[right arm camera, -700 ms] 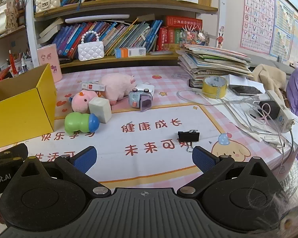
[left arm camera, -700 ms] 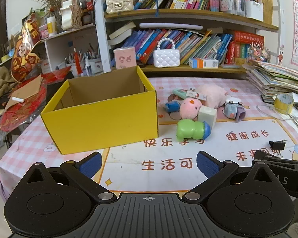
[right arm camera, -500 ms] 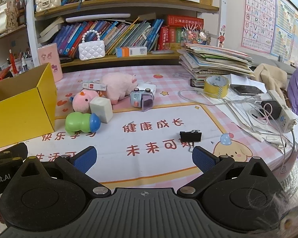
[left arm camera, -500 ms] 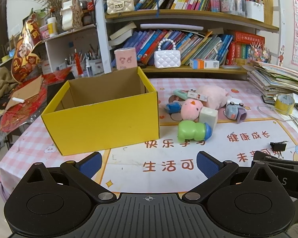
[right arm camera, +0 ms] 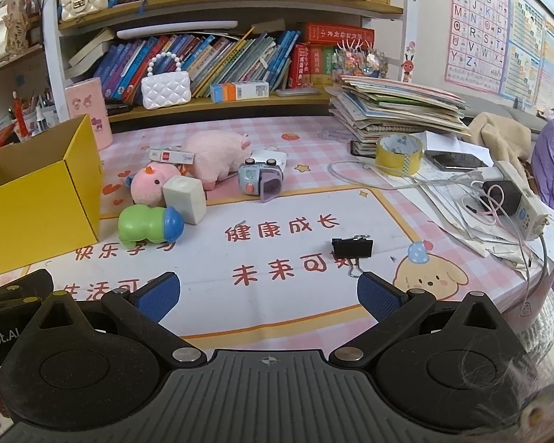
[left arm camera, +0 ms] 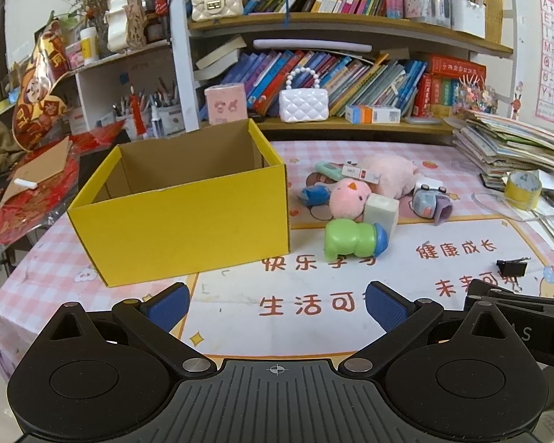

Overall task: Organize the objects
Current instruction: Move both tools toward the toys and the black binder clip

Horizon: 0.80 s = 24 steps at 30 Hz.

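Observation:
An open yellow cardboard box (left arm camera: 188, 217) (right arm camera: 37, 199) stands on the left of the table, nothing visible inside. Right of it lies a cluster of toys: a green toy with a blue cap (left arm camera: 354, 238) (right arm camera: 149, 226), a round pink plush (left arm camera: 349, 199) (right arm camera: 153, 184), a white cube (left arm camera: 382, 209) (right arm camera: 184, 195), a pink plush pig (left arm camera: 387, 174) (right arm camera: 214, 153) and a small toy camera (left arm camera: 430, 201) (right arm camera: 260, 179). A black binder clip (right arm camera: 352, 248) (left arm camera: 511, 267) lies nearer. My left gripper (left arm camera: 277, 301) and right gripper (right arm camera: 267, 293) both stand open and hold nothing, short of the toys.
Bookshelves (left arm camera: 351, 74) line the back. A stack of books (right arm camera: 399, 110), a yellow tape roll (right arm camera: 399, 153), a phone, cables and a power strip (right arm camera: 520, 203) crowd the right side. A pink box (right arm camera: 88, 110) stands behind the yellow box.
Both views have shifted very slightly; the box and toys sit a little lower in frame. Nothing on the table has moved and both grippers stay open.

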{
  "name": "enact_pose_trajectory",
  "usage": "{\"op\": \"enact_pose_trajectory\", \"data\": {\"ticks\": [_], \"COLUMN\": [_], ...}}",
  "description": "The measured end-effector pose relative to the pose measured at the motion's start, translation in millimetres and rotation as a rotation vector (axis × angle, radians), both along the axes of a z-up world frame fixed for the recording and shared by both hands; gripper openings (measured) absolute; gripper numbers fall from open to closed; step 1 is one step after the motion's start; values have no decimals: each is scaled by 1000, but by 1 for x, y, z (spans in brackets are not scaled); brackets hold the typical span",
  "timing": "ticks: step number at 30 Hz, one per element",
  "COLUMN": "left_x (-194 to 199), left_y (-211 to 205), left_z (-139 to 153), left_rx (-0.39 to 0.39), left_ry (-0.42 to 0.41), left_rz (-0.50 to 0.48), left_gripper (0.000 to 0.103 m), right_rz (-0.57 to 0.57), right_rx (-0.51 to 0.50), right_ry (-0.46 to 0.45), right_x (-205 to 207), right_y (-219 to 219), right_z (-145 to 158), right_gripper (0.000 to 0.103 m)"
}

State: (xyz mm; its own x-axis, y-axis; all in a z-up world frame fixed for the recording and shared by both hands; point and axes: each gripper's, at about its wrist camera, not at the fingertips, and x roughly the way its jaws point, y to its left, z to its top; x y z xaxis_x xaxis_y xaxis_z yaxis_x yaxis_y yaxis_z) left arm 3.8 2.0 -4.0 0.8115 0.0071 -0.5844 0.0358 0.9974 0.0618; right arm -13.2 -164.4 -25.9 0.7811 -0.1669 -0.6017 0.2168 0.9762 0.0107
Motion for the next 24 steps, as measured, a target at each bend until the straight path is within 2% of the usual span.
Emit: {"op": "enact_pose_trajectory", "data": {"ticks": [24], "left_x": [7], "left_y": [1], "left_z": [-1], "left_rx": [-73], "left_ry": [11], "left_rz": [-7], "left_gripper": [103], "right_rz": [-16], "right_rx": [-42], "right_ry": [5], "right_x": [0], "right_y": [-4], "right_z": [1], "right_gripper": [103]}}
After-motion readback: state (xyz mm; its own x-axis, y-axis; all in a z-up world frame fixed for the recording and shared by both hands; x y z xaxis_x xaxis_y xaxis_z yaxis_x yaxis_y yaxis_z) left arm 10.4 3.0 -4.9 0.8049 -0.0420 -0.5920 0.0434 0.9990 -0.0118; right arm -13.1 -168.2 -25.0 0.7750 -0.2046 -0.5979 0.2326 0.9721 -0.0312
